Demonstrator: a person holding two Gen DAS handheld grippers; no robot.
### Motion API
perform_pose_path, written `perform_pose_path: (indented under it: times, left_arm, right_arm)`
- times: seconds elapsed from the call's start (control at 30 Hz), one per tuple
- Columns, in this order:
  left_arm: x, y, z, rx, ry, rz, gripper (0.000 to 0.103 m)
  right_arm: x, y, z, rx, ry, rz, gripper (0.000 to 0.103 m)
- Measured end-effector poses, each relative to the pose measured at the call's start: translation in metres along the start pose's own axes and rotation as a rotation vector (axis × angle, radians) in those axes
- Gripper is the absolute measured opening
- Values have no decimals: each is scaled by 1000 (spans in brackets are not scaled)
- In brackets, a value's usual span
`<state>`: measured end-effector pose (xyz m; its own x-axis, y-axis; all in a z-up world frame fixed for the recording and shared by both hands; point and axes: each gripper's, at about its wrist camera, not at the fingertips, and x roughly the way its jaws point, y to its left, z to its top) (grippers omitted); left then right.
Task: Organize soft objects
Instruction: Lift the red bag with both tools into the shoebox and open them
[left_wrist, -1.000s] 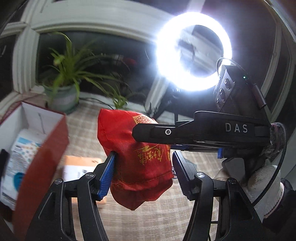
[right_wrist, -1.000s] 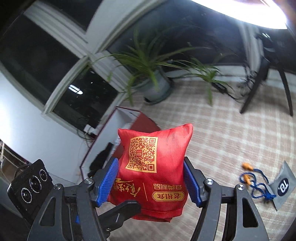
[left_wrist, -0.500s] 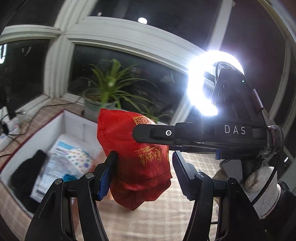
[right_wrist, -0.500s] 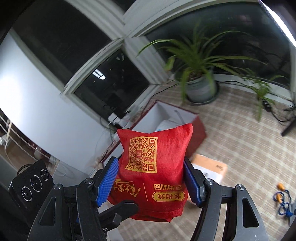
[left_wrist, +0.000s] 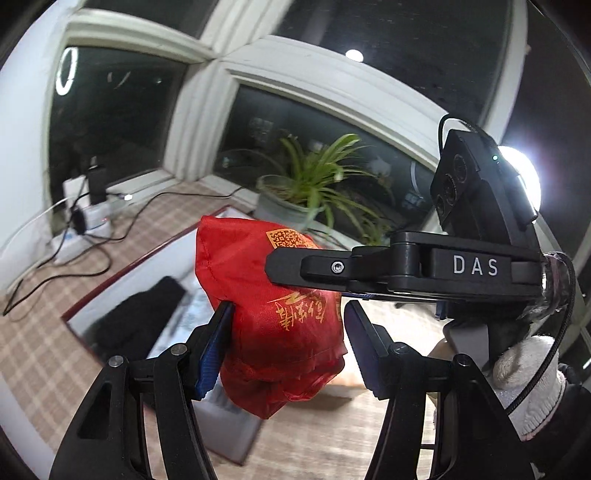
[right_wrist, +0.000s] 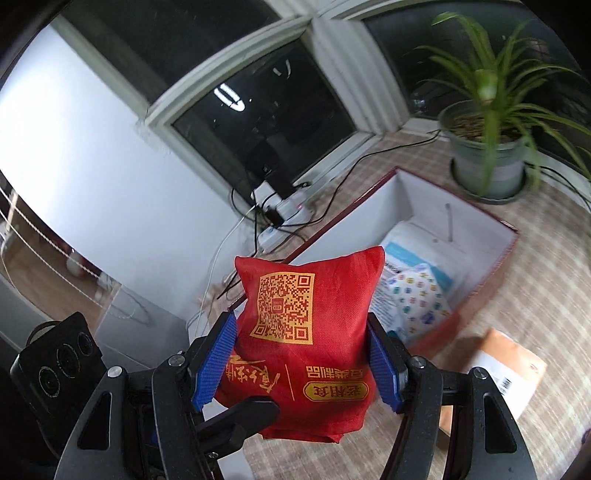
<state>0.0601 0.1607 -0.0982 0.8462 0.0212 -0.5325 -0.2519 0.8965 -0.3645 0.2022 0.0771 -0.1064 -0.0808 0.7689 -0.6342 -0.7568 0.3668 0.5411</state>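
One red pouch (right_wrist: 303, 339) held between two grippers above one open box (right_wrist: 491, 266).
The right gripper (right_wrist: 301, 363) clamps the pouch with both blue pads on its sides; the left gripper (left_wrist: 284, 350) grips it too, though its right pad seems barely touching. Inside the box lie one white patterned pack (right_wrist: 417, 291) and one black cloth (left_wrist: 140, 314). One potted plant (right_wrist: 487, 155) stands past the box's far corner, one orange parcel (right_wrist: 506, 373) beside its near edge.
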Motion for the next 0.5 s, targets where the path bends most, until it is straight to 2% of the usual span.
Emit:
perform_pose_path:
  times: [0.23,0.5]
  left_arm:
    - [1,23,-2,-27,-1,59,59]
    - [4,41,-4,-38,-4,135,59]
  right_arm:
    - [33,10,6,-22,39,7,65]
    - [47,16,10,-44,42,-4,65]
